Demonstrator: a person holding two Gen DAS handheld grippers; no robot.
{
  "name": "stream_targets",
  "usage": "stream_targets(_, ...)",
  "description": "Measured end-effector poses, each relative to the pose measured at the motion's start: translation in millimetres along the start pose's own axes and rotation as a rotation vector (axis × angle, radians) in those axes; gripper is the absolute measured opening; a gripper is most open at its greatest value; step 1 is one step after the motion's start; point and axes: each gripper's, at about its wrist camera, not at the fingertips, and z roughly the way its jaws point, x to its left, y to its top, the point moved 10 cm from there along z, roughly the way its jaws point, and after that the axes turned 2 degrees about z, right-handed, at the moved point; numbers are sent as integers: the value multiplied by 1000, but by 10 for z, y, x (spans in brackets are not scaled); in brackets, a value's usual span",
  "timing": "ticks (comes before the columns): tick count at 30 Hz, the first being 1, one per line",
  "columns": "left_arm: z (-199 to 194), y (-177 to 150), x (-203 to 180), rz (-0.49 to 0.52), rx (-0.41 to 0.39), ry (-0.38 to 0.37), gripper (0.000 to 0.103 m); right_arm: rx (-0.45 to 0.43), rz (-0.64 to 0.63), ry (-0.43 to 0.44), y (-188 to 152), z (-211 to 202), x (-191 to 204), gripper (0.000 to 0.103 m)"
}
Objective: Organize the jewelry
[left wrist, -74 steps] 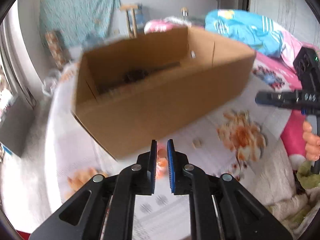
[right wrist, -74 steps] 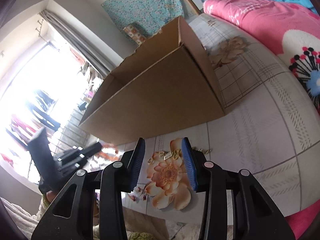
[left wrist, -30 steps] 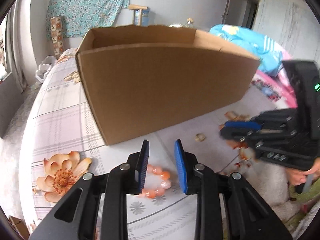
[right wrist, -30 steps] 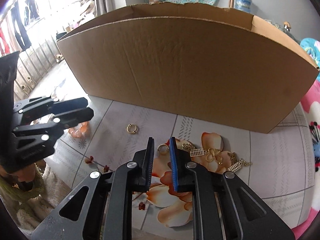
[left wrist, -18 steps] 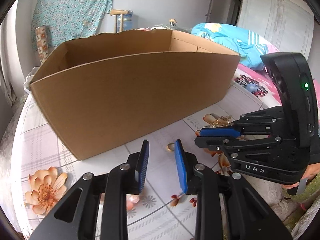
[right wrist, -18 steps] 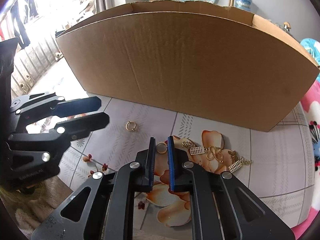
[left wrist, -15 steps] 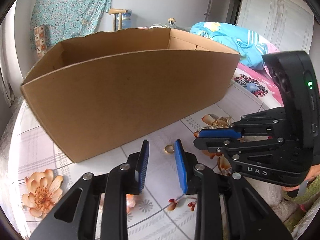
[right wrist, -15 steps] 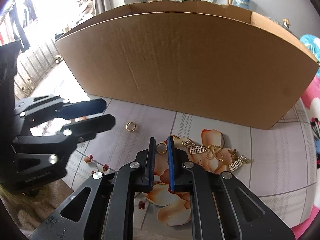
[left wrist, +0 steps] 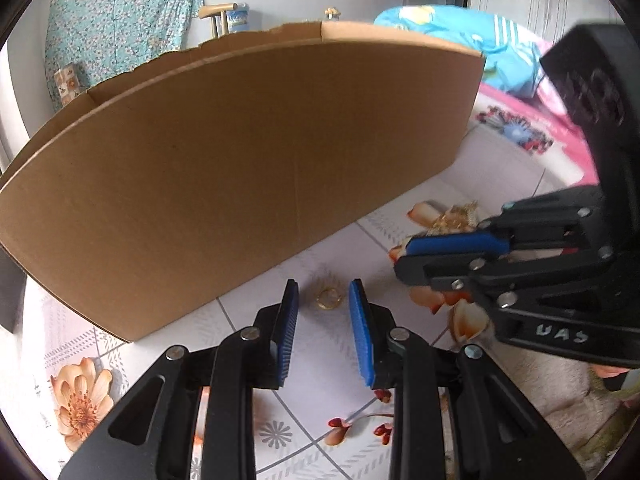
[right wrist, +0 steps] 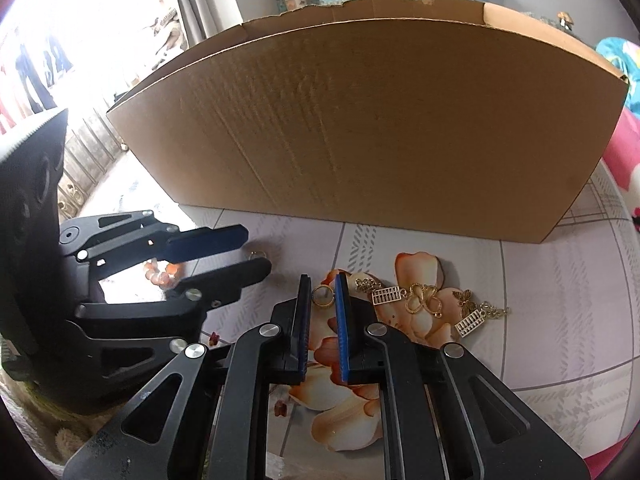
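Observation:
My left gripper [left wrist: 325,306] is open just above the flowered cloth, with a small gold hoop [left wrist: 329,299] lying loose between its fingertips. In the right wrist view that hoop [right wrist: 258,256] shows between the left gripper's [right wrist: 254,254] tips, and an orange bead bracelet [right wrist: 162,274] lies behind them. My right gripper [right wrist: 322,294] is shut on a gold ring [right wrist: 323,295], which fills the narrow gap at its tips. The right gripper [left wrist: 402,258] reaches in from the right in the left wrist view. Gold charms [right wrist: 424,300] lie to the right of the ring.
A big open cardboard box [left wrist: 240,160] stands close behind the jewelry and spans both views [right wrist: 380,120]. The flowered bedcloth [right wrist: 560,300] runs out to the right. Pink and blue bedding [left wrist: 500,60] lies behind the box. The two grippers are close side by side.
My left gripper has moved right, off the bead bracelet, until the small hoop sits between its tips. The right jaws have narrowed around the gold ring. The box looms larger.

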Motion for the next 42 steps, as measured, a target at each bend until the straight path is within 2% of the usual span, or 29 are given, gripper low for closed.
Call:
stream_targets(1, -1, 1, -3, 4, 1, 6, 24, -1, 1, 2, -4, 10, -11, 10)
stream_targets(4, 9, 15, -15, 8, 3, 12, 12, -4, 7, 9, -13, 7, -49, 10)
stream_targets(19, -117, 39, -13, 7, -25, 21, 12, -20, 29, 38, -40, -95, -163, 10)
stream_targets(25, -394, 117, -15, -13, -91, 24, 12, -76, 5, 38, -35, -363, -97, 10)
stream_targets(32, -927, 302, -15, -39, -221, 21, 12, -169, -34, 56, 34, -788, 29, 10)
stream_targets(38, -1282, 523, 169, -39, -323, 72, 12, -282, -56, 100, 313, -1050, 148, 10)
stream_targets(42, -1287, 702, 325, -51, -339, 86, 12, -327, -57, 105, 578, -1134, 157, 10)
